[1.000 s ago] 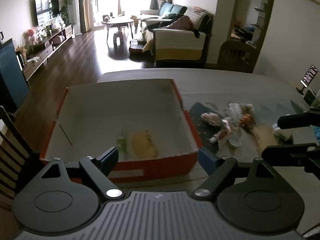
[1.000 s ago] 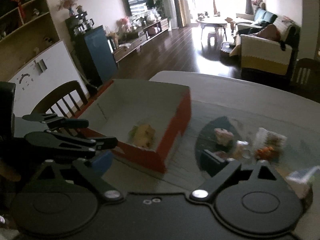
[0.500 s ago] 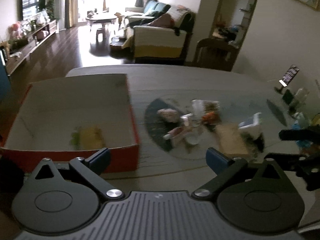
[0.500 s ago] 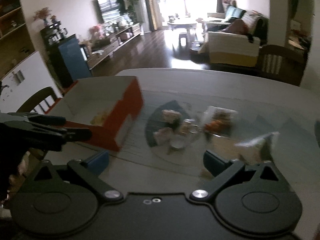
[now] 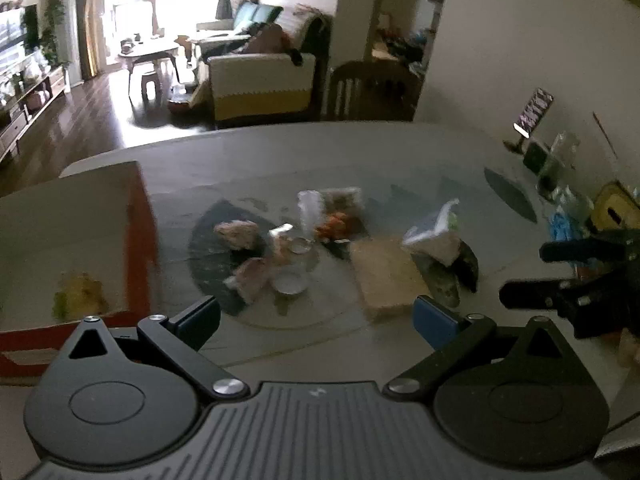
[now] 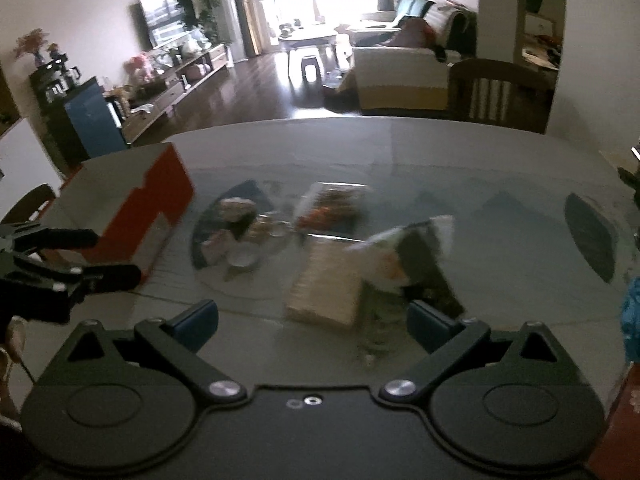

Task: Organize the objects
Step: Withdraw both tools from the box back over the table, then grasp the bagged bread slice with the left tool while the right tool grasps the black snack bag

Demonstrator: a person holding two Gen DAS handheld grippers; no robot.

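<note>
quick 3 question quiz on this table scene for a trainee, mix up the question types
1. True or false: the left gripper is shut on a snack packet.
2. Multiple choice: the yellow item lies A) on the glass turntable B) inside the red box C) on the tan block.
3. Fill in: both grippers are ____ and hold nothing.

Key: 1 false. 2 B. 3 open; the right gripper hovers near the tan block, its jaws apart.

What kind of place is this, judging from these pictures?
Most likely a home, an open dining and living room: a dining table with a wooden chair, a sofa and a television behind.
</note>
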